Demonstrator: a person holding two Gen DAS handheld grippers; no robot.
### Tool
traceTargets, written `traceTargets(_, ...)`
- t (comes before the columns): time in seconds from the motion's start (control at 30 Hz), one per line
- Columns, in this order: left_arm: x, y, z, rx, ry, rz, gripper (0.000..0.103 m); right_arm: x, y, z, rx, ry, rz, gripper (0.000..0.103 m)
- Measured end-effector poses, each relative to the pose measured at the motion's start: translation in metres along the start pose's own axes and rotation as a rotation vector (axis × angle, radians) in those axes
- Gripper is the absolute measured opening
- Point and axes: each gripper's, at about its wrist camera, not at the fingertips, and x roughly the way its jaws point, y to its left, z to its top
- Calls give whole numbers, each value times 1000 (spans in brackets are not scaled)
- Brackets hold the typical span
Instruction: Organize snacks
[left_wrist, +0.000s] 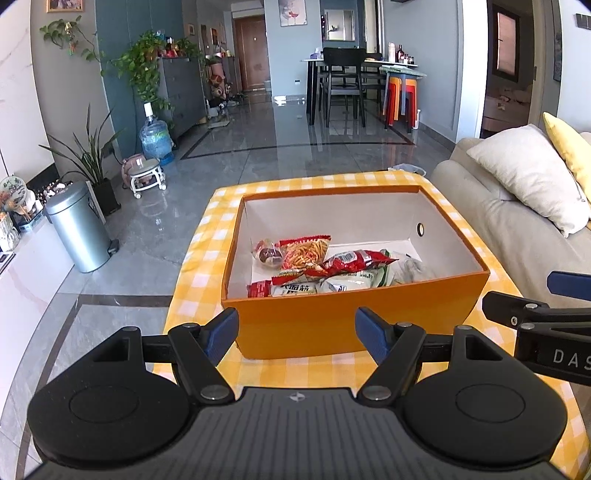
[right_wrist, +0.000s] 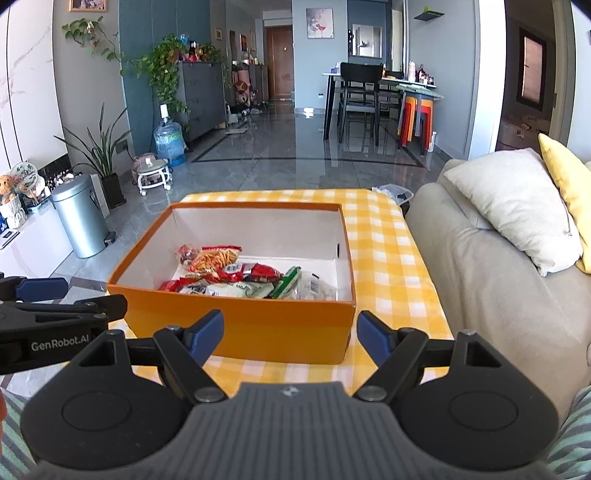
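Observation:
An orange box with a white inside stands on a yellow checked tablecloth. Several snack packets lie in it: a red bag of orange sticks, red and white wrappers, a green-edged one, a clear one. My left gripper is open in front of the box's near wall, nothing between its blue pads. My right gripper is open too, empty, before the box's near right corner. Each gripper's side shows at the edge of the other's view.
A beige sofa with a white cushion and a yellow one runs along the right of the table. A silver bin, plants and a water bottle stand on the grey tiled floor at left. A dining table with chairs is far back.

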Motion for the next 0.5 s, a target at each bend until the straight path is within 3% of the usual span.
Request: traceTargets(0.5,-4,-1,1,11,15,10,84,0,-1,-1,17,2,-1,76)
